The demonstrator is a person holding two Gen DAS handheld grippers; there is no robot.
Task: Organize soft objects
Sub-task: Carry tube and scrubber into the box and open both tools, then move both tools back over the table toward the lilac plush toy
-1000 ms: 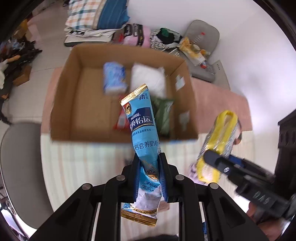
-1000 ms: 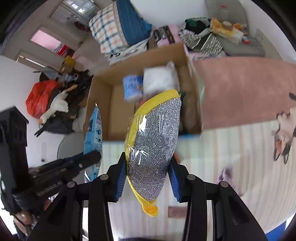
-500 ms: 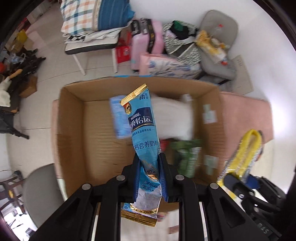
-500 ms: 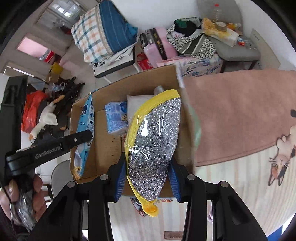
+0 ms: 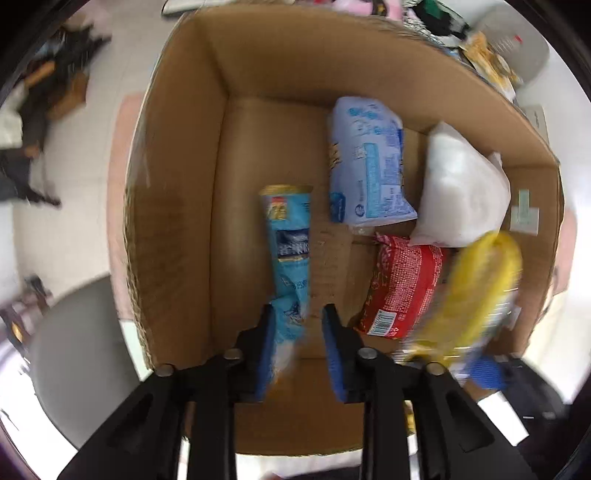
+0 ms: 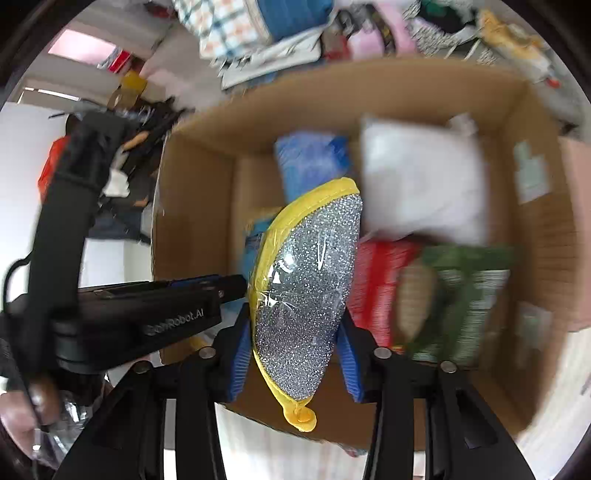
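Note:
My left gripper (image 5: 297,317) is open over the cardboard box (image 5: 173,192). The blue Nestle milk-powder packet (image 5: 290,243) leans against the left finger and slides loose into the box. My right gripper (image 6: 293,328) is shut on a silver glitter pouch with yellow trim (image 6: 306,280), held above the box (image 6: 195,206); the pouch shows blurred in the left wrist view (image 5: 476,288). The left gripper's body (image 6: 155,310) sits to the left in the right wrist view.
Inside the box lie a light blue tissue pack (image 5: 365,162), a white soft bag (image 5: 458,188), a red packet (image 5: 402,288) and a green packet (image 6: 461,302). A grey chair (image 5: 74,354) stands left of the box. Clothes and bags (image 6: 258,33) are piled behind.
Both grippers have moved forward and down over the box. The left gripper has opened and let go of the blue packet, which is dropping into the box. The right still holds the pouch.

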